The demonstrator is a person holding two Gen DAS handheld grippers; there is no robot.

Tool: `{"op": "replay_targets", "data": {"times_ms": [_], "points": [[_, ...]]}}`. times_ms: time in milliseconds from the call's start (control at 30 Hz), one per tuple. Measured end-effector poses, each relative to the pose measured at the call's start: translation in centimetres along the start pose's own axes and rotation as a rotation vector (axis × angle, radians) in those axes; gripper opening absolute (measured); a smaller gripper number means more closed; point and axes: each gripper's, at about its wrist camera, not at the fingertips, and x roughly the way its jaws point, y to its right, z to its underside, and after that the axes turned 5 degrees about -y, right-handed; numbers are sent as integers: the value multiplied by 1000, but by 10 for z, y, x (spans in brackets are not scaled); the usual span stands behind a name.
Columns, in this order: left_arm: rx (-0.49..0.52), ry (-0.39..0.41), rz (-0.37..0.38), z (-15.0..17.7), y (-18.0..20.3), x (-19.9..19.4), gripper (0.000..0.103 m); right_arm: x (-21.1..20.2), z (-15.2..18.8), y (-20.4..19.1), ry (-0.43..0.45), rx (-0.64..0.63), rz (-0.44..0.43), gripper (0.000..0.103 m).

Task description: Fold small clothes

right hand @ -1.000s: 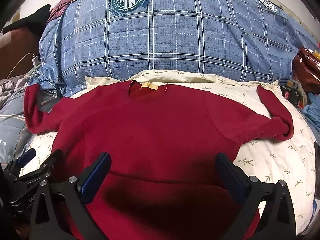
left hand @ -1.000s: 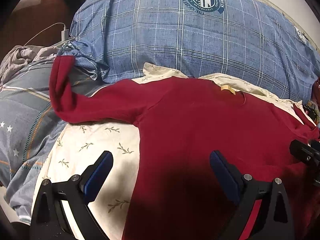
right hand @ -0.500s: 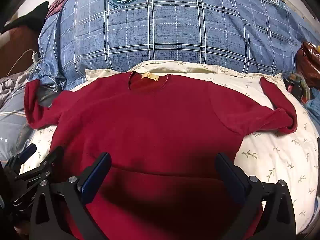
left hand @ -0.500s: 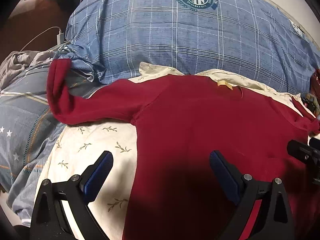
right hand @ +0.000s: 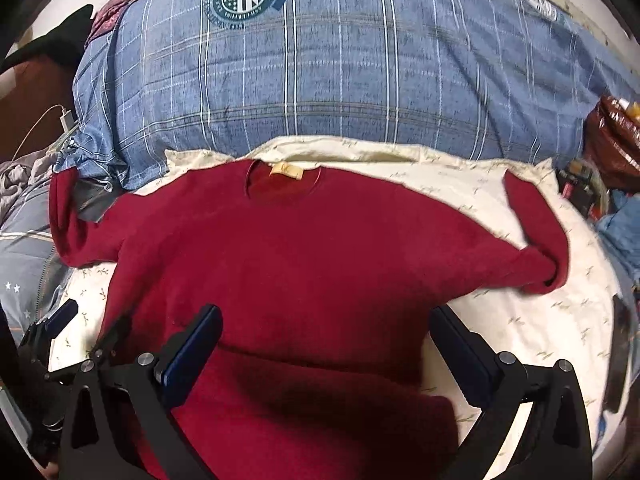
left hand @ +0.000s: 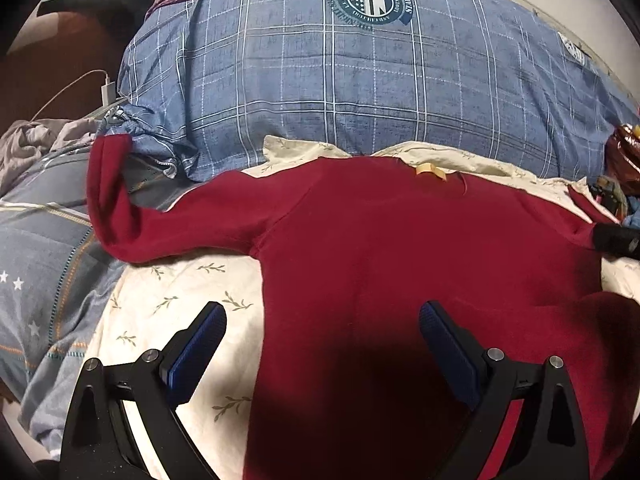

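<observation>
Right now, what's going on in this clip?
A person holds tongs in each hand over a dark red sweater spread flat, neck label away from them, on a cream leaf-print sheet. Both the left tongs and right tongs are open and empty above the hem. Both sleeves lie out sideways with the cuffs bent back; no fold is made yet.

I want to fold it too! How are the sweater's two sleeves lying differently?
The left sleeve runs off the cream sheet, its cuff climbing the blue plaid duvet. The right sleeve stays on the sheet, bent back on itself at the elbow. Both are dark red and unfolded.
</observation>
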Motion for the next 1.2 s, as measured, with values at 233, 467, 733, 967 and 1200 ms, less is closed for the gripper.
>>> {"op": "replay_targets", "data": {"times_ms": [233,467,733,967,1200], "points": [[-31,-4,29,3,-6,3,97,17,15,-3,-30,11,-49,103],[22,-23,27,8,-1,15,97,27,28,-16,18,-31,-48,103],[46,-40,27,5,7,22,97,43,37,-24,-15,-80,-34,103],[18,-57,31,0,3,25,97,43,35,-22,-19,-53,-35,103],[-12,-47,31,-7,-4,23,97,44,25,-24,-17,-49,-21,103]]}}
